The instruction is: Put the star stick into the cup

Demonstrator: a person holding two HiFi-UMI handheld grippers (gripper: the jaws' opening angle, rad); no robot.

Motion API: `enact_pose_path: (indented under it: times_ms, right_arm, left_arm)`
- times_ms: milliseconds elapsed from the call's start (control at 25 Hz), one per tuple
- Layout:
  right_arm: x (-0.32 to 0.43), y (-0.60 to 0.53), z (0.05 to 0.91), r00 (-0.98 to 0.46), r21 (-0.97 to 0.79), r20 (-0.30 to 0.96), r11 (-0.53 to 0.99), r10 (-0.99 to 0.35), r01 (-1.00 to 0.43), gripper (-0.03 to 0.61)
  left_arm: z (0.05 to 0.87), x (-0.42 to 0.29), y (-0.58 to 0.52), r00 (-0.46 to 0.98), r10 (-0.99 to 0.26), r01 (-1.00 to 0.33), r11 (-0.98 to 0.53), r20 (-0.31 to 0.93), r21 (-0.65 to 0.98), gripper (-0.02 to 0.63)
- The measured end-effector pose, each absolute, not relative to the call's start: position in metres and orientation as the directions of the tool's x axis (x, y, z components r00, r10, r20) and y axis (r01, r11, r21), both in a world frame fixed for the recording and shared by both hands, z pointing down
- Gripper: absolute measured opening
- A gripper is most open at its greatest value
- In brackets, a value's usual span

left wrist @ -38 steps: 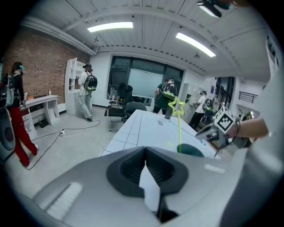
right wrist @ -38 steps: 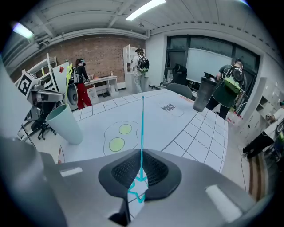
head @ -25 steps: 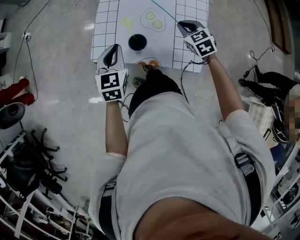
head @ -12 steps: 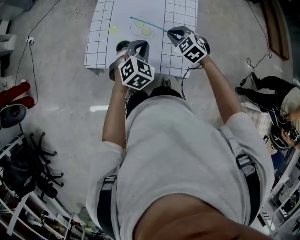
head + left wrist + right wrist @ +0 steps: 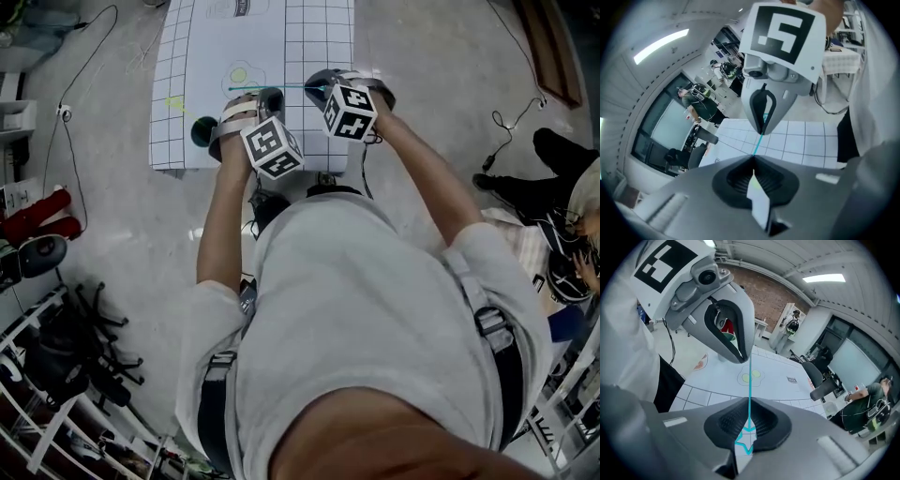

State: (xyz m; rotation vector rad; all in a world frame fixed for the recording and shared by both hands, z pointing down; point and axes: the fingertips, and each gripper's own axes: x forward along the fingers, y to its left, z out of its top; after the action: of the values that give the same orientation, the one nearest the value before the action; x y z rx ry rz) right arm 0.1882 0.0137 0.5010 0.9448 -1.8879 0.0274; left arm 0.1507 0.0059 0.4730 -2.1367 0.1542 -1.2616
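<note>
Teal star stick (image 5: 749,380), pinched by right fingers (image 5: 723,423), now meets left fingers (image 5: 733,179) (closed, empty).

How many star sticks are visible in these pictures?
2. A thin cyan star stick is held between the left gripper and right gripper. A yellow-green star stick stands in the black cup.
</note>
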Motion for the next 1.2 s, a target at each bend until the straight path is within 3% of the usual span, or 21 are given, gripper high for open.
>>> enact_pose_path:
  times_ms: [80,280,440,600,800,1200]
  right_arm:
    - [0.193,0.016,0.5,-0.214,0.394,0.776,0.721,-0.594,-0.57,0.014]
    - [0.2,0.024,0.5,-0.214,0.478,0.784,0.786,-0.583,-0.392,0.014]
    - [0.202,0.031,0.494,-0.24,0.522,0.768,0.798,-0.593,-0.302,0.014]
    - [0.204,0.035,0.488,-0.244,0.571,0.75,0.787,-0.615,-0.233,0.014]
    - [0.195,0.035,0.484,-0.272,0.592,0.731,0.78,-0.625,-0.203,0.014]
    - [0.176,0.031,0.487,-0.288,0.619,0.712,0.766,-0.64,-0.173,0.017]
  left_arm:
    - [0.477,0.161,0.011,0.51,-0.422,0.266,-0.751,0.75,-0.604,0.005]
    - [0.49,0.185,0.029,0.462,-0.421,0.402,-0.685,0.781,-0.608,0.132]
    - [0.5,0.197,0.037,0.434,-0.438,0.466,-0.639,0.787,-0.612,0.166]
    - [0.505,0.205,0.04,0.412,-0.466,0.472,-0.626,0.783,-0.621,0.153]
    - [0.502,0.202,0.031,0.392,-0.534,0.41,-0.627,0.749,-0.662,0.028]
    - [0.505,0.185,0.021,0.4,-0.547,0.291,-0.685,0.736,-0.667,0.005]
